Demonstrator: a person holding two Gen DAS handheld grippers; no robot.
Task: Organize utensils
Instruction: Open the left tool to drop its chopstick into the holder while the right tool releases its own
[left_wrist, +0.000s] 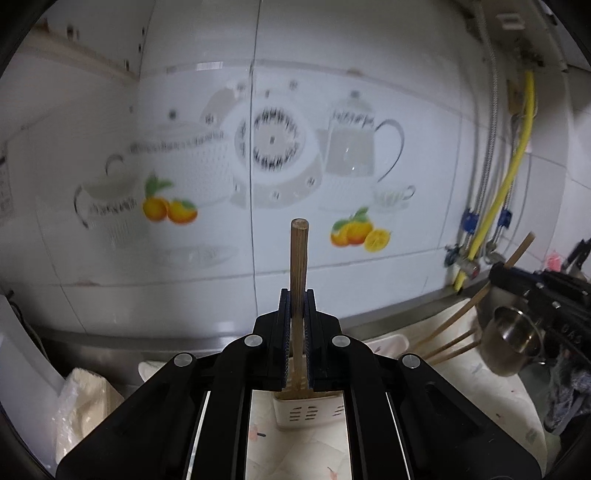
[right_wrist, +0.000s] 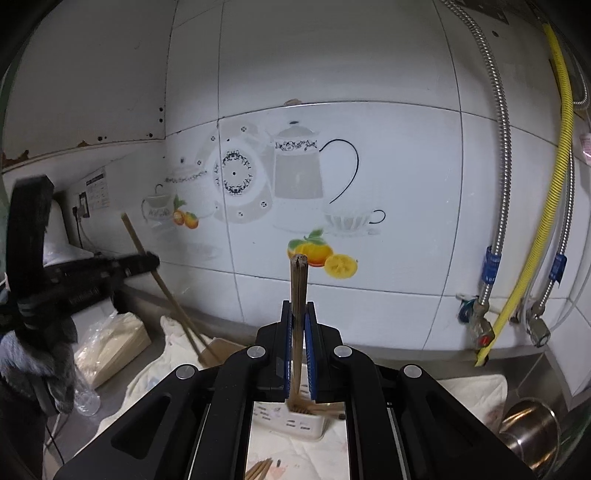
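I'm gripping a wooden spatula handle (left_wrist: 299, 266) in my left gripper (left_wrist: 296, 295) and chopsticks (right_wrist: 298, 291) in my right gripper (right_wrist: 298, 306), both hanging clear above the white utensil holder (left_wrist: 308, 411), tiled wall (left_wrist: 369, 55) ahead.

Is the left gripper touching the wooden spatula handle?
Touching. The left wrist view shows the left gripper with both jaws pressed against the wooden spatula handle.

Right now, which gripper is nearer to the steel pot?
Right. The right gripper hangs just above the steel pot; the left gripper is farther away, off to the pot's left.
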